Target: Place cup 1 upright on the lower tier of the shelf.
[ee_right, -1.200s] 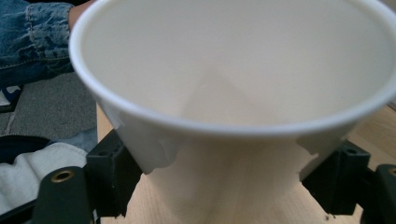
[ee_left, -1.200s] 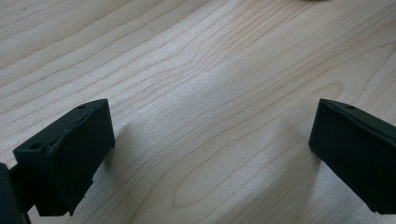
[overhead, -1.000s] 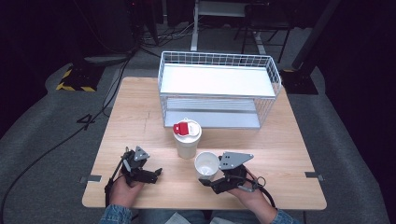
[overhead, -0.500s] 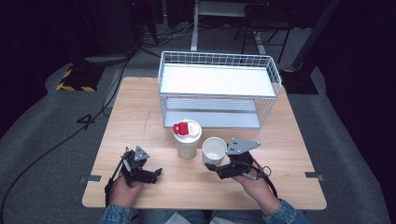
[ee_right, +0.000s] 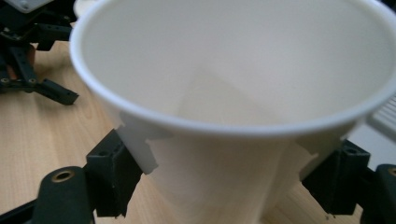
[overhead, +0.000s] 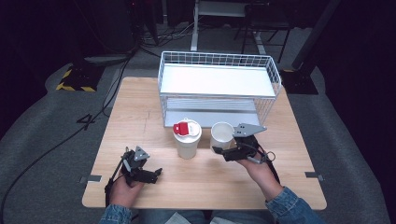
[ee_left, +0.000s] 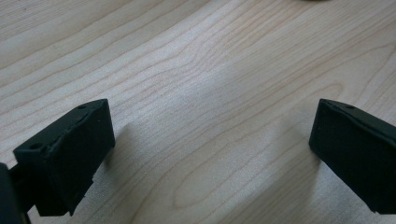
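An empty white paper cup (overhead: 222,134) hangs upright just above the wooden table (overhead: 140,116), right of a white cup with a red lid (overhead: 187,138). My right gripper (overhead: 218,150) is shut on the empty cup's lower wall. In the right gripper view the cup (ee_right: 233,93) looms close and my right gripper (ee_right: 229,184) presses both black pads against its sides. My left gripper (overhead: 157,173) rests low over the table near the front left, its jaws wide apart. The left gripper view has my left gripper (ee_left: 210,149) open over bare wood.
A white wire rack (overhead: 219,86) with a shelf stands at the back of the table, close behind both cups. The person's hands and denim sleeves come in at the front edge. My left gripper (ee_right: 37,70) appears far off in the right gripper view.
My right gripper has carried the empty cup away from the front edge, to the right and toward the rack, and slightly up. The left gripper has stayed put.
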`<state>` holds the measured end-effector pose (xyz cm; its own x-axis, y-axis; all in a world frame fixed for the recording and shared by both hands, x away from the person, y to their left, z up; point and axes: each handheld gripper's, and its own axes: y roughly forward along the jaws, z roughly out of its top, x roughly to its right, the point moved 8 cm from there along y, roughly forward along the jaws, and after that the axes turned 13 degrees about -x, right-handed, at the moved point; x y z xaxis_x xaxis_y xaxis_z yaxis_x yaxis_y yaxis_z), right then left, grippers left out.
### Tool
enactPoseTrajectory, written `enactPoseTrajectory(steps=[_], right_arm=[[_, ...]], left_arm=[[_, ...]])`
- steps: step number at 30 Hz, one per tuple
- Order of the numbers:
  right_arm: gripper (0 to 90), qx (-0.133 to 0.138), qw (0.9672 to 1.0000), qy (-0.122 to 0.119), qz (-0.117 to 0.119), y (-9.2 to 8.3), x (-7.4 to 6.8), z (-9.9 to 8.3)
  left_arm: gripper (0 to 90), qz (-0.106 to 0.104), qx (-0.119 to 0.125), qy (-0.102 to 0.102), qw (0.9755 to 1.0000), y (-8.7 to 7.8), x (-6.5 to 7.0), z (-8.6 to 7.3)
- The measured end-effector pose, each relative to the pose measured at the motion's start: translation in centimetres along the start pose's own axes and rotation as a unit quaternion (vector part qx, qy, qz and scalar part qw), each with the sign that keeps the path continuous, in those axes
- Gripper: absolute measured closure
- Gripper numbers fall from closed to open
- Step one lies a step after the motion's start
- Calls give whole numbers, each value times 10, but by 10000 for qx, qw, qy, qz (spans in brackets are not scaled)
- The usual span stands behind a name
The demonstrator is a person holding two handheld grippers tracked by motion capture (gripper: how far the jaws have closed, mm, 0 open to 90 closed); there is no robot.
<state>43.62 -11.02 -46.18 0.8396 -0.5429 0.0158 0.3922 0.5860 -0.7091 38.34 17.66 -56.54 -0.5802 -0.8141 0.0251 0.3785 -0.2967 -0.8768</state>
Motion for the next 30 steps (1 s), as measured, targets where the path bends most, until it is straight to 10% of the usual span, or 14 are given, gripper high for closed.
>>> enactPoseTrajectory(steps=[30], right_arm=[[227, -118, 9986, 247, -458, 19, 61, 8]], left_arm=[[6, -3, 1, -1, 10000, 0, 0, 0]])
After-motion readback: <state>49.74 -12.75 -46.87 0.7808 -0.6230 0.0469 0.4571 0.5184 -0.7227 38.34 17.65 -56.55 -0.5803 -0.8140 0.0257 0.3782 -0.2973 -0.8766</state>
